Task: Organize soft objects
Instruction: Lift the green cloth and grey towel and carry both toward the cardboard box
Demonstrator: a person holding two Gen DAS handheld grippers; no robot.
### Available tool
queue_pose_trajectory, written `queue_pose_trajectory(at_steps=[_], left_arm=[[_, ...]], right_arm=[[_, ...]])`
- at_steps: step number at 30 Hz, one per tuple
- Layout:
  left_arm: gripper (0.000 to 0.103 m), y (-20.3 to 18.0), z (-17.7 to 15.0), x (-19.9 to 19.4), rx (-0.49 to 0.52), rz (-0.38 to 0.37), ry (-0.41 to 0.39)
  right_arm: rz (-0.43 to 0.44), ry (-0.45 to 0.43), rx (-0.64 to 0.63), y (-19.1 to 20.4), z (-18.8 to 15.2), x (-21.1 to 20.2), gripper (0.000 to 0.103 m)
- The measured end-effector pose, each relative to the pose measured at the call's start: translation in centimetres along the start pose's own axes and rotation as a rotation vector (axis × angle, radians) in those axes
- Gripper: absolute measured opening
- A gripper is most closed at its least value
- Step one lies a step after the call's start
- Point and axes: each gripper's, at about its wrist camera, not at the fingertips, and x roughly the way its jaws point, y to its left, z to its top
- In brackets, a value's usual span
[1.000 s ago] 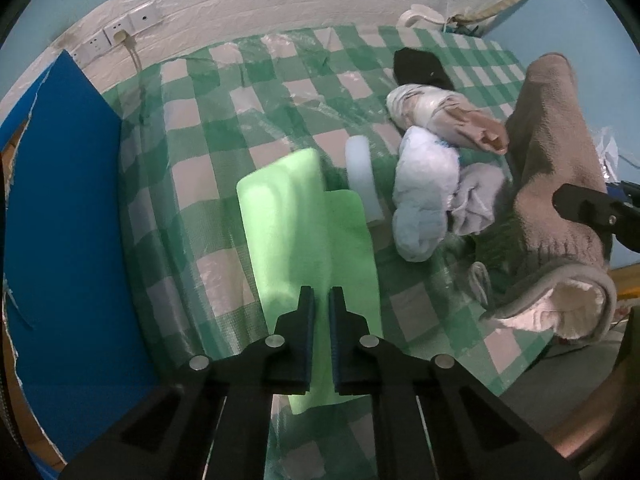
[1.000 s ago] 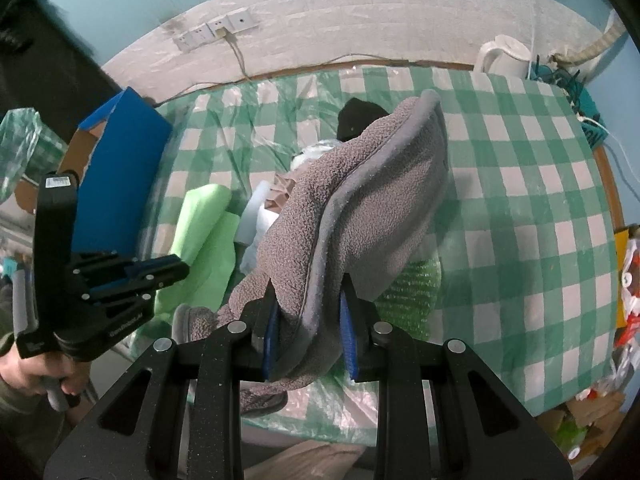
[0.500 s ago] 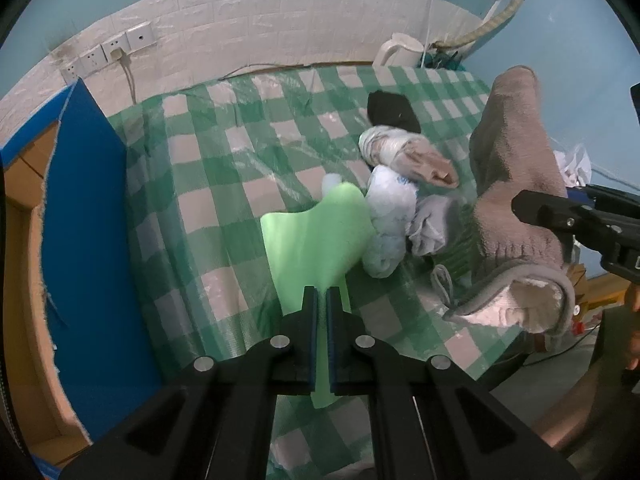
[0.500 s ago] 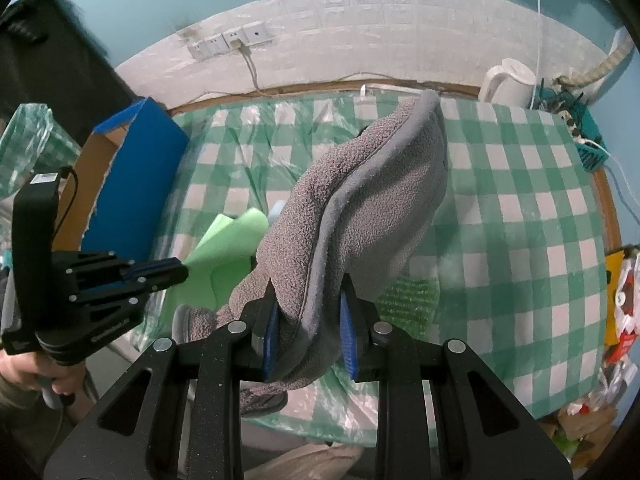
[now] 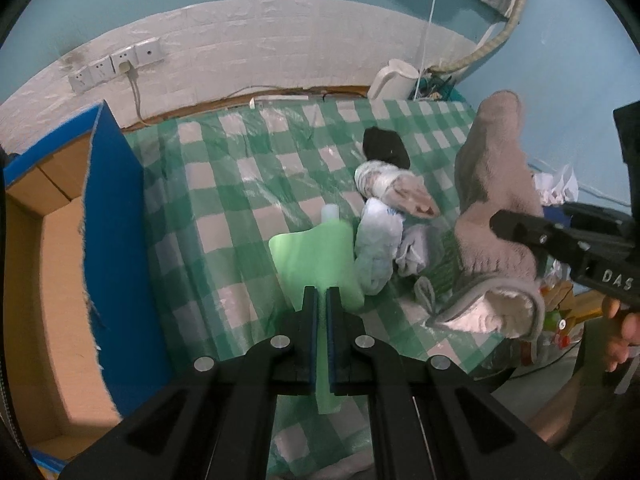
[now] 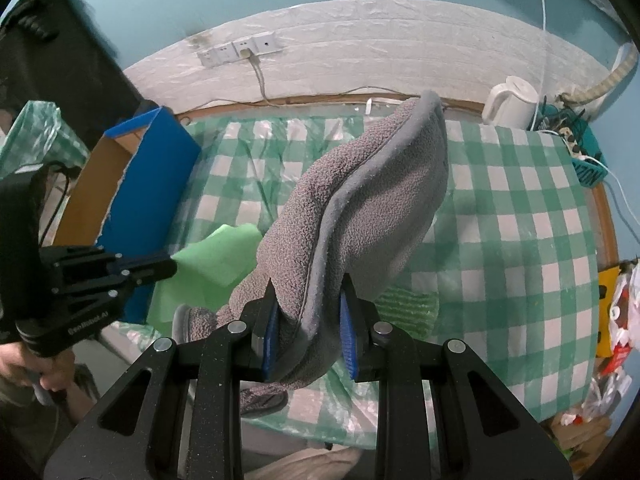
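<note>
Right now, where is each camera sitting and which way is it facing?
Left wrist: on the left gripper, aimed down at the green-checked tablecloth; jaws pinch a light green foam sheet.
Right wrist: on the right gripper, aimed down the table; jaws clamp a grey fleece blanket.
Shared: sheet, blanket, blue cardboard box, each other's gripper.

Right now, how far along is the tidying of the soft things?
Done: nothing visibly stowed; the blue box shows bare cardboard. In hand: left gripper shut on the green cloth, right gripper shut on the grey fleece. Left: rolled socks, pale blue bundle and black item.
</note>
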Motion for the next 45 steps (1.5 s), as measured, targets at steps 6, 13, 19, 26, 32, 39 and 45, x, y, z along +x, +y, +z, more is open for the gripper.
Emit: queue_pose_trajectory(at_steps=[6,13,19,26,32,39,45], left_arm=[[0.003,0.4,0.8,-2.1,-0.009,-0.007,-0.047],[0.003,1.3,1.6,-4.8,-0.028,-0.007,-0.100],[0.003,2.9,1.8,-7.7,-0.062,-0.014,-0.154],[0.003,4.5,1.8,-10.8,-0.097,-0.025,-0.213],[0.003,5.9,1.5,-13.7,-0.120,-0.023,-0.274],[0.003,8.6,0.9,-16.3,-0.172,-0.020,-0.328],[0.003,11.3,0.1,-17.7,-0.224,-0.010,-0.360]], right_arm=[[0.012,-0.012,-0.004,0.7,0.5,-0.5,0.024],[0.037,-0.028,-0.027,2.1,1.4,-1.2,0.024],[0.057,-0.035,-0.051,3.5,2.2,-1.4,0.024],[0.105,-0.044,-0.066,5.6,3.2,-1.7,0.024],[0.136,-0.064,-0.098,8.2,4.5,-2.3,0.024],[0.184,-0.061,-0.123,11.2,6.0,-2.1,0.024],[0.218,-0.059,-0.161,14.8,7.5,-1.7,0.024]])
